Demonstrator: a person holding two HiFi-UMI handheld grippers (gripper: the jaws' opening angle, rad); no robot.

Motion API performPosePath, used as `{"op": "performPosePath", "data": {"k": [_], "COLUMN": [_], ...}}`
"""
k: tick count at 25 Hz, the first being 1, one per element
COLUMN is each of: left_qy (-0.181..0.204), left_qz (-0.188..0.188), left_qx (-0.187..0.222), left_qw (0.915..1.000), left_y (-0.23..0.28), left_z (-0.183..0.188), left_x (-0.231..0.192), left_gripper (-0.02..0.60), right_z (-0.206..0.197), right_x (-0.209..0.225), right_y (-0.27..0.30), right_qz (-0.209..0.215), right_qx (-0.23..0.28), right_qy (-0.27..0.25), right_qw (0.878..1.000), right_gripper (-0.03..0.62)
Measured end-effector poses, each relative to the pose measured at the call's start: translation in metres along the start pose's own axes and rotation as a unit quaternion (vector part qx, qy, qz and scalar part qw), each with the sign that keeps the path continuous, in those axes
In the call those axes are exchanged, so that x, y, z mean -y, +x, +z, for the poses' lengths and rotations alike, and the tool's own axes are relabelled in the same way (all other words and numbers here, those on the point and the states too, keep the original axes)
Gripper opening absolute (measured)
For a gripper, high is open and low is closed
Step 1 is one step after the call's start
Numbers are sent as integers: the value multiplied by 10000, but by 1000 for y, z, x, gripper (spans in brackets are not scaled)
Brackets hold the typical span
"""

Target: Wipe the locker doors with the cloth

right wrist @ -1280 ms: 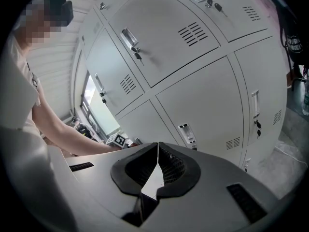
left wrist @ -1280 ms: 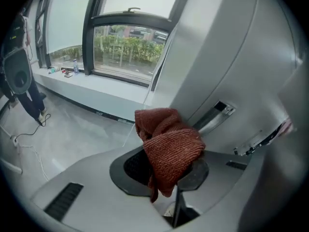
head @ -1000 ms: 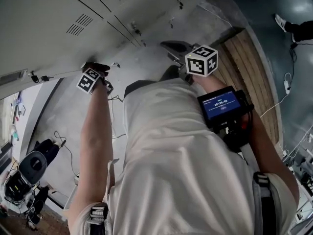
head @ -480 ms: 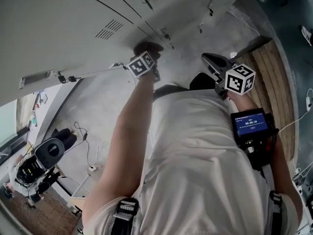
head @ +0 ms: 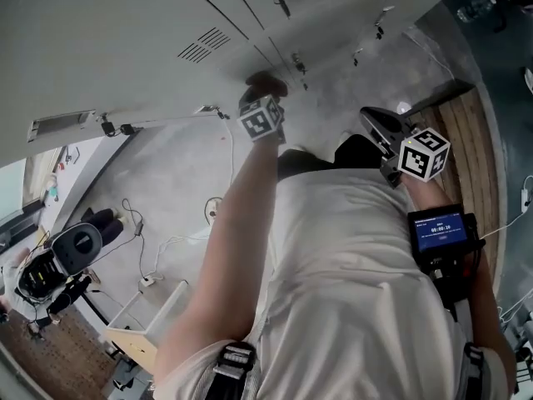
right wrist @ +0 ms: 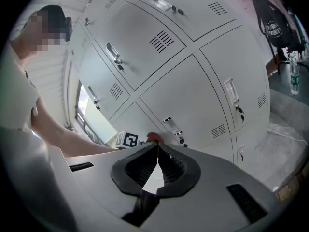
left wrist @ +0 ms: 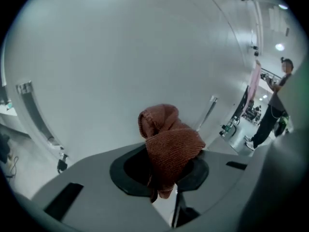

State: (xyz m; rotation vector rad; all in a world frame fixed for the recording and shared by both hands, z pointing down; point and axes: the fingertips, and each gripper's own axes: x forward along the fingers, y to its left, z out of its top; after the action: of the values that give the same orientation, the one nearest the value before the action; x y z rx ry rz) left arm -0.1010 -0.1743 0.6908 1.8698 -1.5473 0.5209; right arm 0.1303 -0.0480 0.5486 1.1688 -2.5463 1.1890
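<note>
My left gripper [left wrist: 169,151] is shut on a rust-brown knitted cloth [left wrist: 169,141], bunched between the jaws right in front of a pale grey locker door [left wrist: 120,57]. In the head view the left gripper [head: 262,98] with its marker cube is stretched out to the lockers [head: 125,32], the cloth [head: 265,81] at its tip against a door. My right gripper [head: 383,127] hangs back near the body, away from the doors. In its own view the right gripper [right wrist: 157,146] is shut with nothing in it, and the cloth [right wrist: 153,137] shows just past the tips.
Locker handles and vents [right wrist: 161,41] cover the wall of doors. A wooden platform [head: 466,140] lies on the floor at the right. Cables and a black machine [head: 58,265] sit on the floor at the left. A person [left wrist: 273,105] stands further down the row.
My left gripper with the cloth has slid rightward along the locker doors. The right gripper has also shifted right and lower in the head view.
</note>
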Motion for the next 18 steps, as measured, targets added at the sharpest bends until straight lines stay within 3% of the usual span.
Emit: {"op": "performPosePath", "data": {"k": [3,6,9,12,18], "left_qy": [-749,-1875,-2416,-2380,-1431], "left_qz": [345,858,926,687,446], "left_qx": [109,317,475,352,-549], "left_qw": [9965,9780,9648,9682,9872], "left_y": [-6,-17,-21,-17,-16], "left_z": [-16,-37,-54,-71,-105], "left_x": [-36,-84,-119,-135,-151], "left_gripper": [74,74,74,74,74], "right_z": [-8,-14,-17,-18,-12], "right_x": [3,4,5,2,-17], "right_y": [-1,1,6,15,43], "right_qz": [-11,-14,4,30,202], "right_qx": [-118,-240,-397,-536,-658], "right_qy": [-79,-173,-330,-479,-741], "right_qw": [9999,9996,9987,9974,9949], "right_gripper": [18,18,18,18,18]}}
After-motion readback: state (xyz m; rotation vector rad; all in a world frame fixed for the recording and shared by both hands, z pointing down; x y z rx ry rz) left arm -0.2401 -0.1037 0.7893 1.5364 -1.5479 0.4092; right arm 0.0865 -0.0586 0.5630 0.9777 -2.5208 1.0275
